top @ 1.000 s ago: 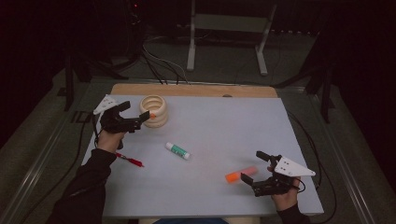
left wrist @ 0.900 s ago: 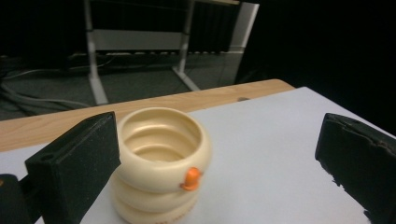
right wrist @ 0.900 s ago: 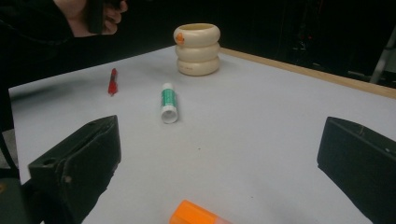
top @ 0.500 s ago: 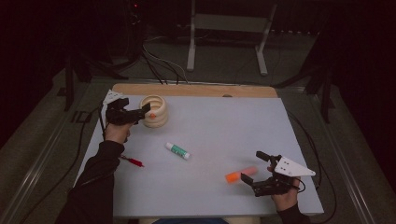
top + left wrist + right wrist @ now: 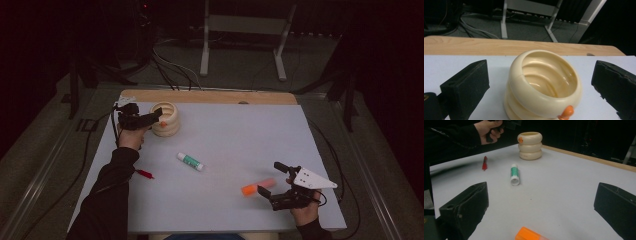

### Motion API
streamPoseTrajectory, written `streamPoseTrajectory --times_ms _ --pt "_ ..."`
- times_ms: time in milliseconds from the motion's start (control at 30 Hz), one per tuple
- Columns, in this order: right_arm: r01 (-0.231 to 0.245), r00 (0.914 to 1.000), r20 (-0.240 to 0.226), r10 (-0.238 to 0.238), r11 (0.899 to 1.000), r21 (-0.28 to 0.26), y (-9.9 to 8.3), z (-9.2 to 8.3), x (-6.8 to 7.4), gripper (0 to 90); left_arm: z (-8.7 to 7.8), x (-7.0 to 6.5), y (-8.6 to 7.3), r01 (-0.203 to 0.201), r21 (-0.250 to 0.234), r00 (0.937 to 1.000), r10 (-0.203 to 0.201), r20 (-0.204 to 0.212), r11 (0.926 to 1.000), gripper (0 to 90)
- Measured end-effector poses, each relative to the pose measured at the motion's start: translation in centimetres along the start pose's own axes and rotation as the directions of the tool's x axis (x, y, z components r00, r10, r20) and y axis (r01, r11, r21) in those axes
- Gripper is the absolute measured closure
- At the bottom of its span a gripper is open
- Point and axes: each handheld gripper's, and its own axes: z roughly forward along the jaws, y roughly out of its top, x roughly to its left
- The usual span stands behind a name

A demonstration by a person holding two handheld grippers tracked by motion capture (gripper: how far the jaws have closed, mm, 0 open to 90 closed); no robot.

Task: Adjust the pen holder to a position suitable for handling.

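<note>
**Squaring up on the ringed cup**

The left gripper (image 5: pixel 150 119) hovers at the bench's (image 5: pixel 310 150) far left corner, fingers apart and standing either side of the cream ringed cup (image 5: pixel 544 85), touching neither wall. A small orange piece (image 5: pixel 566 112) sits on the cup's near rim. If a grasp is meant, centre the cup between the pads and close gently, since the rounded rings may slip. The right gripper (image 5: pixel 267 192) waits near the right front edge, fingers apart, just behind the orange marker (image 5: pixel 530 235). A glue stick (image 5: pixel 190 161) and a red pen (image 5: pixel 144 174) lie mid-bench.

Dim room, lit tabletop, slight blur.
</note>
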Motion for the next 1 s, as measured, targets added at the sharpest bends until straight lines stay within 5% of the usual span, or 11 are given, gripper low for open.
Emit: streamPoseTrajectory --times_ms 167,333,667,1000 --pt "0.002 1.0 0.002 -0.002 1.0 0.001 0.0 0.0 0.0 0.0 0.9 0.3 0.0 0.029 0.034 0.9987 -0.028 -0.043 0.999 8.7" --pt "-0.002 1.0 0.005 0.002 1.0 0.004 0.0 0.0 -0.1 0.0 1.6 0.6 0.1 0.055 0.064 0.9946 -0.05 -0.091 0.9964 23.9" --pt "0.0 1.0 0.007 0.0 1.0 0.009 -0.1 0.0 -0.1 0.0 2.7 0.5 0.0 0.067 0.126 0.993 -0.054 -0.106 0.9897 40.9" --pt "0.001 0.9999 0.01 -0.001 1.0 0.011 -0.1 0.0 -0.1 0.0 3.2 0.3 -0.1 0.104 0.137 0.9871 -0.085 -0.136 0.9852 57.6"
